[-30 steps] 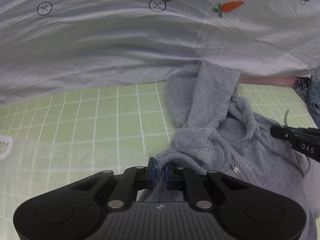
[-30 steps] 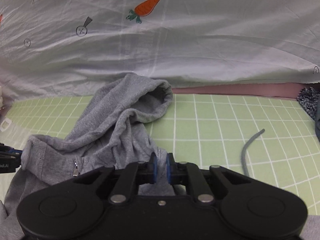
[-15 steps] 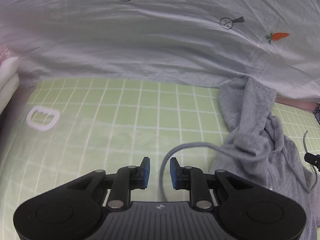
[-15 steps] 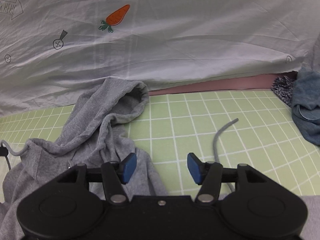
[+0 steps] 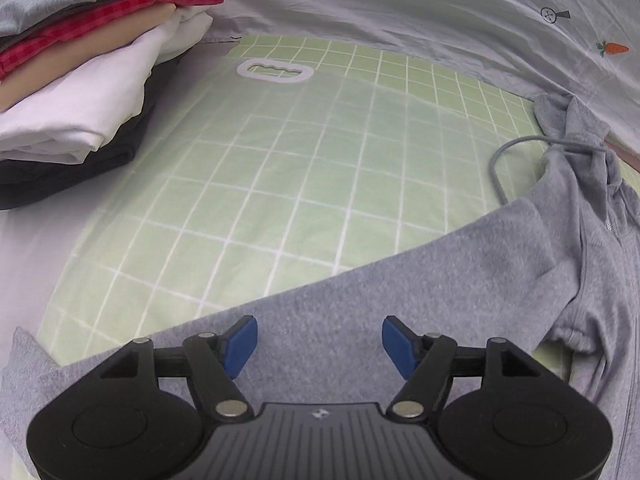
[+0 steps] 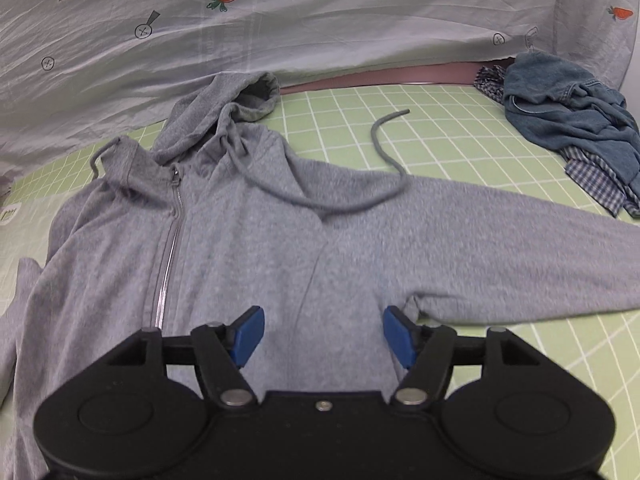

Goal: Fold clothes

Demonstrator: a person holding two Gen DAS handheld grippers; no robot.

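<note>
Where both grippers were pinched on the hoodie (image 6: 248, 240) neck a sec ago, fabric has been let go: left gripper (image 5: 318, 346) and right gripper (image 6: 322, 336) jaws opening, nothing between. Hoodie is spread flat on the mat (image 5: 280, 184), sleeves out; folding can prob. be started.

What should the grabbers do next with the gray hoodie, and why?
Probably the left gripper should pinch the sleeve below it and fold it across the gray hoodie. The hoodie lies spread flat, zipper up, both sleeves stretched out, and both grippers' jaws are opening with nothing pinched.
</note>
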